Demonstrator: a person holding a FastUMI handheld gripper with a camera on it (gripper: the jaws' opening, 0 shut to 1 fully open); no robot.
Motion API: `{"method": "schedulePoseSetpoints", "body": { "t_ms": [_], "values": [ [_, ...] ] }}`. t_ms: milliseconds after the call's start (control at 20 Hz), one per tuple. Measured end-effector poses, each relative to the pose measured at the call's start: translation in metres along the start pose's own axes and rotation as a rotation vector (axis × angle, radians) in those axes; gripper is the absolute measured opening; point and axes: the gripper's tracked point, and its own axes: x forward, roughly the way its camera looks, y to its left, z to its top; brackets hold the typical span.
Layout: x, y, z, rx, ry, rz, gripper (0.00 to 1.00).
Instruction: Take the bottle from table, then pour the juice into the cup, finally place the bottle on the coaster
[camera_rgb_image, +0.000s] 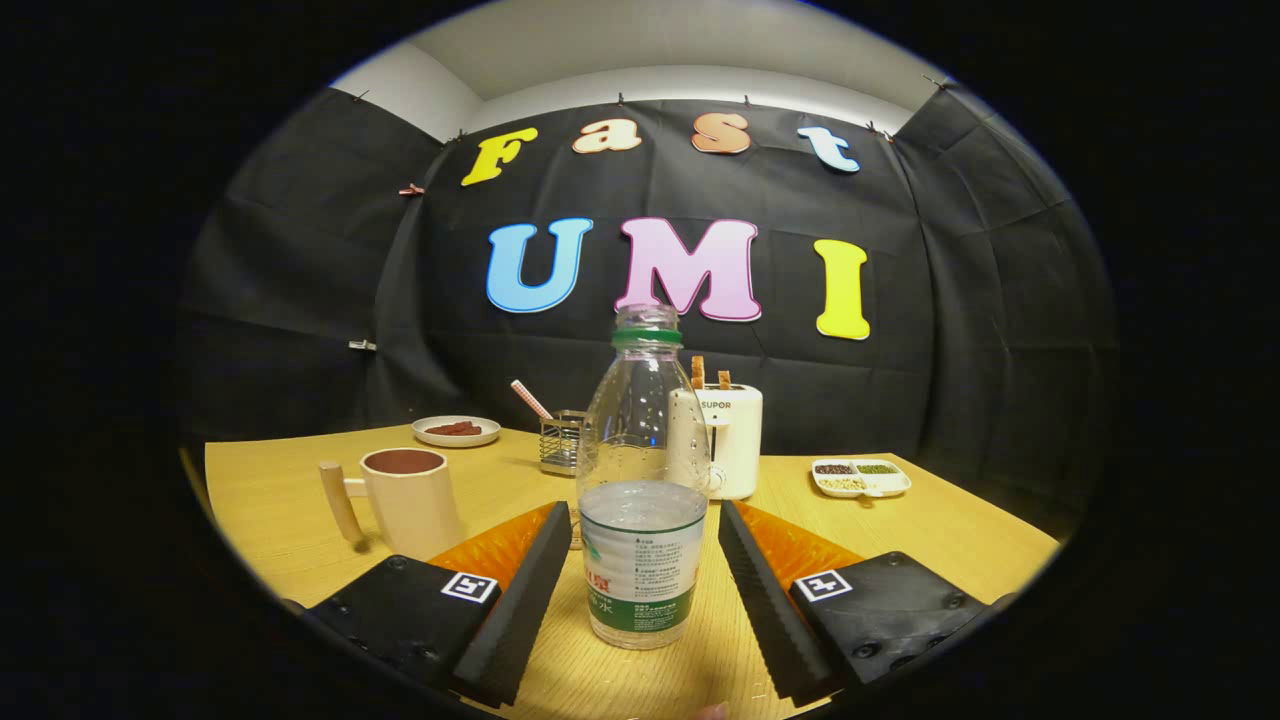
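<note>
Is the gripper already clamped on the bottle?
No, the gripper is open: the bottle stands on the table between its fingers, with a gap on each side.

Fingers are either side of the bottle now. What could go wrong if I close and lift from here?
1. The gripper is open, with gaps on both sides of the bottle; closing off-centre could nudge or tip it.
2. The bottle looks uncapped, so a hard squeeze or a jerk may spill liquid.
3. The cup sits beyond the left finger; a hasty swing could knock it.
</note>
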Motion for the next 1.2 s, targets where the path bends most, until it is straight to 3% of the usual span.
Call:
{"method": "schedulePoseSetpoints", "body": {
  "t_ms": [250,450,700,1050,1200],
  "values": [
    [0.013,0.004,-0.003,0.012,0.003,-0.011,0.81],
    [0.015,0.005,0.000,-0.069,0.005,-0.015,0.74],
    [0.023,-0.008,0.011,-0.297,0.025,-0.046,0.68],
    [0.033,-0.004,0.048,-0.792,-0.003,-0.073,0.68],
    [0.037,0.009,0.051,-0.916,-0.005,-0.049,0.67]
  ]
}}
